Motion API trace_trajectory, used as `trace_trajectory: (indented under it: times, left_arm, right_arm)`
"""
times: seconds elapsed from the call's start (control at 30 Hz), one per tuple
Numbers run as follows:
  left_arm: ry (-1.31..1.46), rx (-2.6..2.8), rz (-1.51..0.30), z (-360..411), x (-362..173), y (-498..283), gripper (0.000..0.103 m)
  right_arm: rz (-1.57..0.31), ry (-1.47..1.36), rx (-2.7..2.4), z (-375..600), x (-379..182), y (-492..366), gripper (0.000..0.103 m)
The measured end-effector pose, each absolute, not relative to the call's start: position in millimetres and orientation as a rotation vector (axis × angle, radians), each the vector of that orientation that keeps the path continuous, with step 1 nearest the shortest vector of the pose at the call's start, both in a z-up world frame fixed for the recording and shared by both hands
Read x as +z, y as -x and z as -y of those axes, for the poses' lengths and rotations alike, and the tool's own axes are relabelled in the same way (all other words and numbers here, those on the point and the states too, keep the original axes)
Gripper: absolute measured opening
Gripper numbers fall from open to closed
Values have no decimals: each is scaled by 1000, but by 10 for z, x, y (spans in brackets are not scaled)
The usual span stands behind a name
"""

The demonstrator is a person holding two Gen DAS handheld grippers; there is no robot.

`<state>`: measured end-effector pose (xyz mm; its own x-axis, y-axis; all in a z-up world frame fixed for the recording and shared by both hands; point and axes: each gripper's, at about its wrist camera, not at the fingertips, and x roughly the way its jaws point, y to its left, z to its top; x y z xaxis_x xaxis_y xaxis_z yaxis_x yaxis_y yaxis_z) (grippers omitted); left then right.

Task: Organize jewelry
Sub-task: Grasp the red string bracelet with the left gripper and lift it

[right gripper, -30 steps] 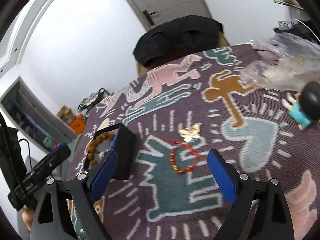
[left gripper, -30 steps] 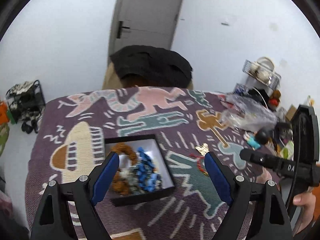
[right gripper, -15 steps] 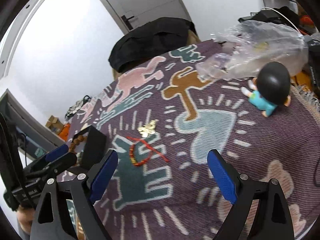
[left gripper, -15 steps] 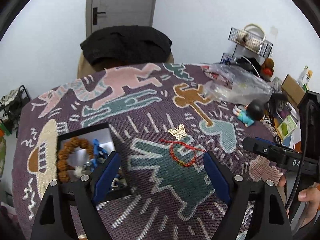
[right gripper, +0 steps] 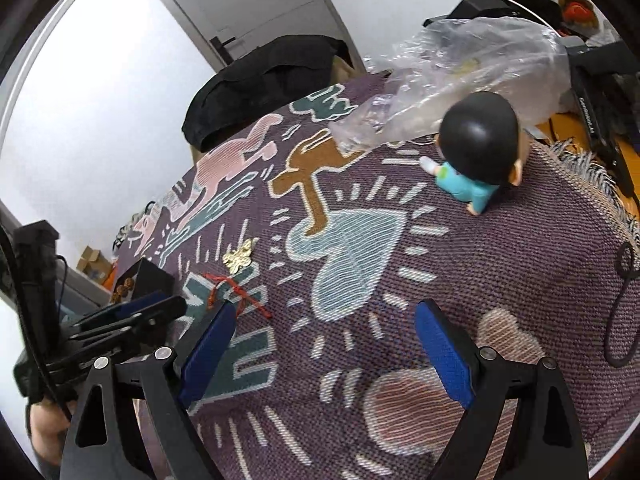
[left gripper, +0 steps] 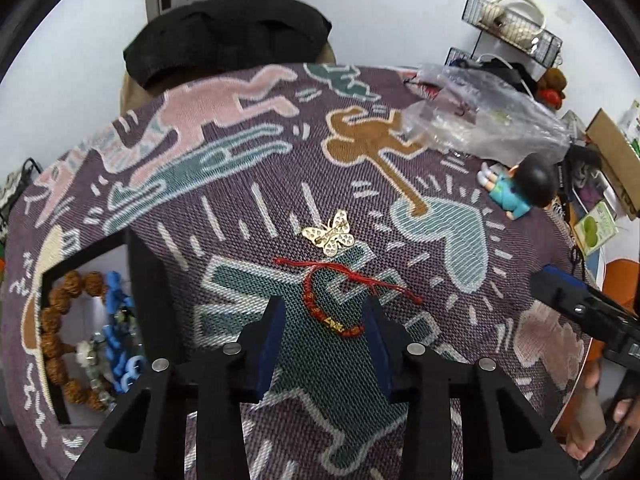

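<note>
A red bead bracelet (left gripper: 334, 312) with red cord lies on the patterned cloth (left gripper: 240, 216). My left gripper (left gripper: 324, 316) is low over it, fingers partly closed to either side of the beads, not gripping. A gold butterfly brooch (left gripper: 330, 234) lies just beyond. A black box (left gripper: 148, 280) at the left holds brown beads (left gripper: 60, 320) and blue jewelry (left gripper: 120, 328). My right gripper (right gripper: 324, 328) is open and empty over the cloth, right of the bracelet (right gripper: 236, 292) and brooch (right gripper: 239, 256).
A doll with black hair and teal clothes (left gripper: 520, 188) lies at the right, beside a clear plastic bag (left gripper: 480, 120). A chair with a black garment (left gripper: 228, 36) stands behind the table. Clutter and a wire rack (left gripper: 512, 24) are at the far right.
My left gripper has moved right from the box to the red bracelet, dropped close to it, and its fingers have narrowed. My right gripper has swung right, toward the doll.
</note>
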<state>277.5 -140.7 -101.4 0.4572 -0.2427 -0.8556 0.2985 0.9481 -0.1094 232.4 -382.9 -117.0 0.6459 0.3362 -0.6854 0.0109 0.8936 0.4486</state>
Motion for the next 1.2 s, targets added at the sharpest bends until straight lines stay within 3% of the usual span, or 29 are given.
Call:
trace_trajectory:
  times: [0.13, 0.33, 0.5, 0.7, 1.2]
  left_arm:
    - [-66, -314, -1071, 1444, -1124, -2887, 40]
    - [-53, -291, -1118, 1471, -1290, -3014, 29]
    - [-83, -268, -1108, 1506, -1364, -3052, 7]
    - [-32, -271, -1080, 1355, -1249, -3078, 7]
    - [40, -212, -972, 820, -734, -3042, 7]
  right_arm:
    - [-856, -452, 178, 3905, -1178, -2325, 91]
    - [-868, -436, 188, 3848, -1176, -2380, 91]
    - [-871, -367, 222, 3647, -1095, -2571, 91]
    - [-908, -276, 293, 3303, -1064, -2845, 81]
    - [-994, -108, 372, 2697, -1241, -3273, 70]
